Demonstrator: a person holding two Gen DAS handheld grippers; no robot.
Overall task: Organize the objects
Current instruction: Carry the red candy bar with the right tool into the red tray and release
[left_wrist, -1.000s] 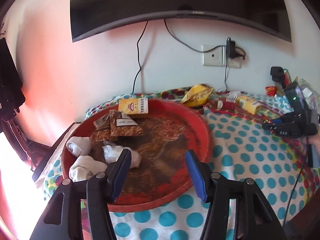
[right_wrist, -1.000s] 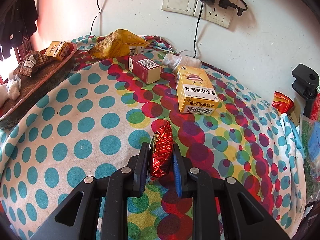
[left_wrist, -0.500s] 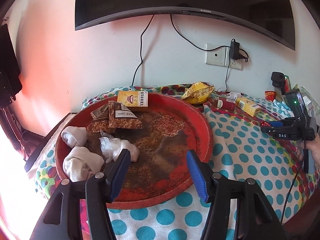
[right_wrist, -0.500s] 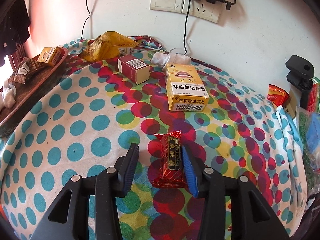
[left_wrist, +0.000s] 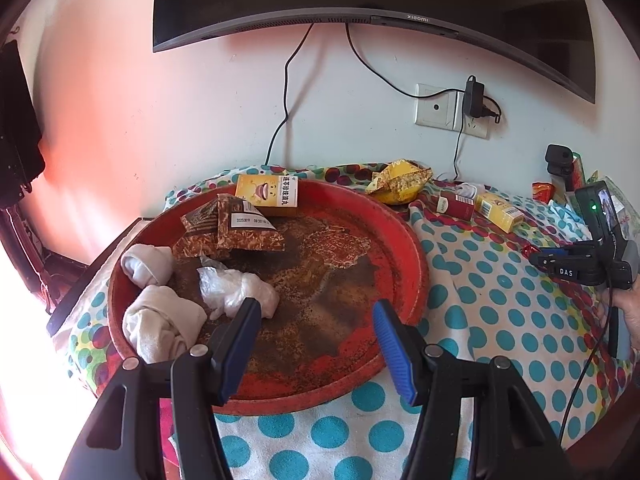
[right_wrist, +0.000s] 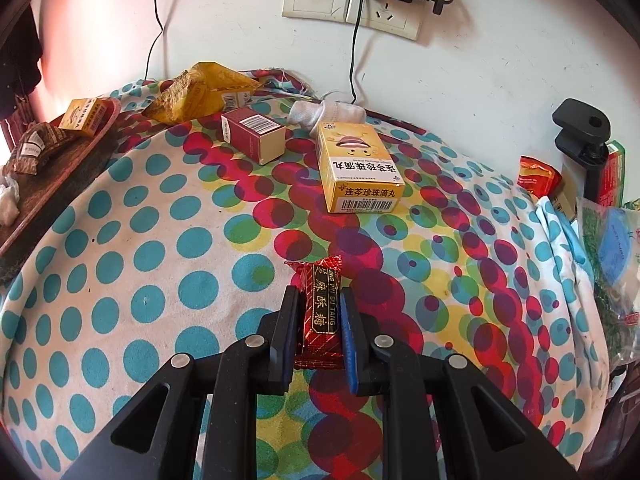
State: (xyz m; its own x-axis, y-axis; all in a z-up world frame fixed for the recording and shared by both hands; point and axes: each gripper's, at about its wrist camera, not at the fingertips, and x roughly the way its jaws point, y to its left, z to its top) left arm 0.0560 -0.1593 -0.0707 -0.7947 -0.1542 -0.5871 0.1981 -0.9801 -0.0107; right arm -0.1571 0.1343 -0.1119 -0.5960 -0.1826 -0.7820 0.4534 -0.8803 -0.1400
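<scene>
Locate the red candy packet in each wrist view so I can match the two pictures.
Left wrist view: the red candy packet is a small red speck at the far right, at the tip of the right gripper, on the dotted cloth.
Right wrist view: it sits low in the centre, clamped between the shut jaws.
Shared landmark: the yellow box lying on the cloth, beyond the packet.

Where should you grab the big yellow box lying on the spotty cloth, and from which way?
Probably across its two long sides, near the middle, coming down from above. The yellow box lies flat with its broad printed face up, too wide to pinch endwise, and nothing crowds either long side. The rolled white sock sits close behind its far end, so that end looks awkward.
</scene>
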